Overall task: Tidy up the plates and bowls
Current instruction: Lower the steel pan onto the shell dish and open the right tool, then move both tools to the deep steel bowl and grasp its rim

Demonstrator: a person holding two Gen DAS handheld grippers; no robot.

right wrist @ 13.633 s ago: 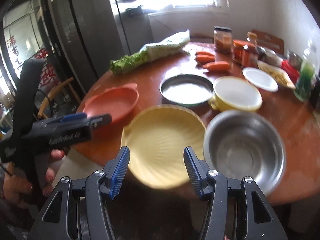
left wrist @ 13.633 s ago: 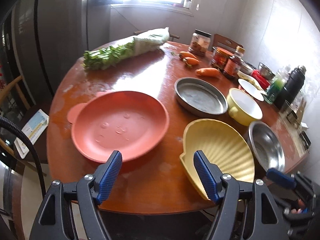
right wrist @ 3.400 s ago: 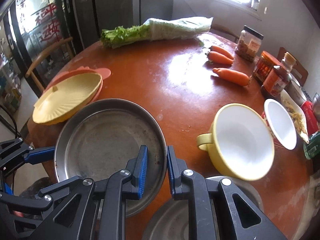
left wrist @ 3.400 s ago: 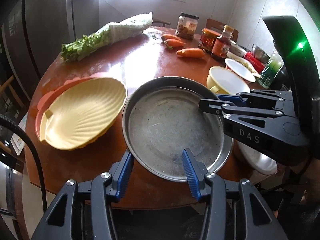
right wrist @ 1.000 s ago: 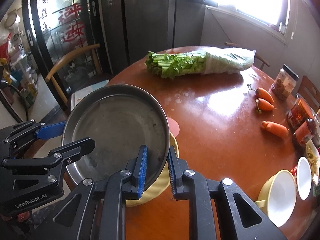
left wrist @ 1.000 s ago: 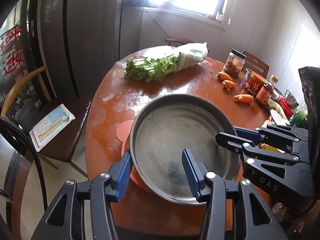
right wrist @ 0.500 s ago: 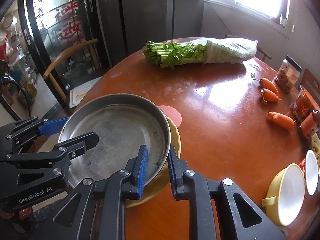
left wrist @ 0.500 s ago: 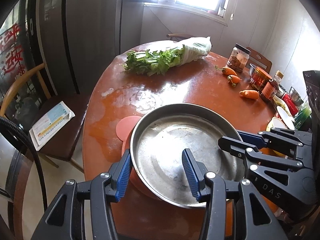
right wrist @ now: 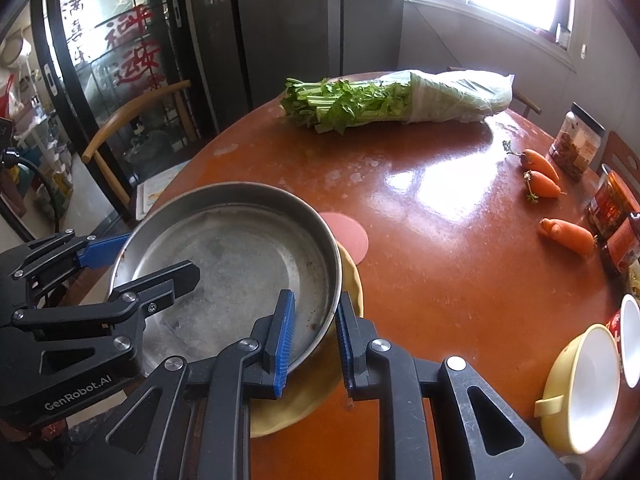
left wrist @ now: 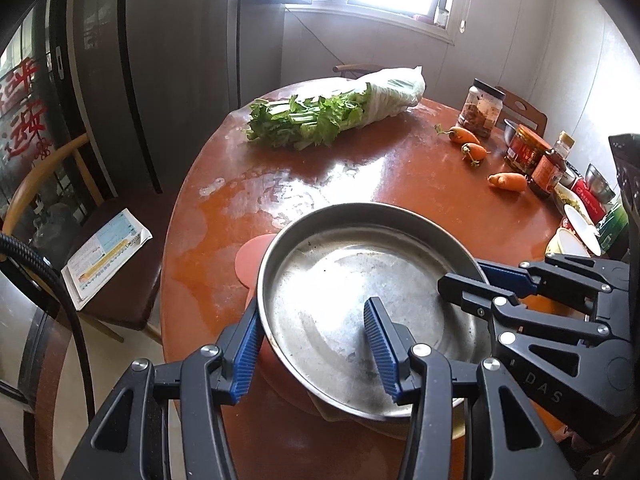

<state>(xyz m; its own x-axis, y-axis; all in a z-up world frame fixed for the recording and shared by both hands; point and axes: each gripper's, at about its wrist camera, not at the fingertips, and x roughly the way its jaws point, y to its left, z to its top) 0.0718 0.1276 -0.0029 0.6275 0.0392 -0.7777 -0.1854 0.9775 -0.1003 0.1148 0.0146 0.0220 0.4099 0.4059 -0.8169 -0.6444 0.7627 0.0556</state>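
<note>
A: Clamping the metal pan's (right wrist: 240, 264) near rim, the right gripper (right wrist: 310, 332) has its pads pressed on the wall; the left gripper (left wrist: 312, 344) straddles the opposite rim with its jaws apart, seemingly not pinching.

B: Where does the pan sit?

A: Over the yellow plate (right wrist: 316, 392) and the pink plate (left wrist: 252, 256), at the table's (right wrist: 440, 280) near edge.

B: What's left?

A: Letting go, I judge. The yellow bowl (right wrist: 580, 392) and small white bowl (right wrist: 632, 340) stand unstacked, well apart.
</note>
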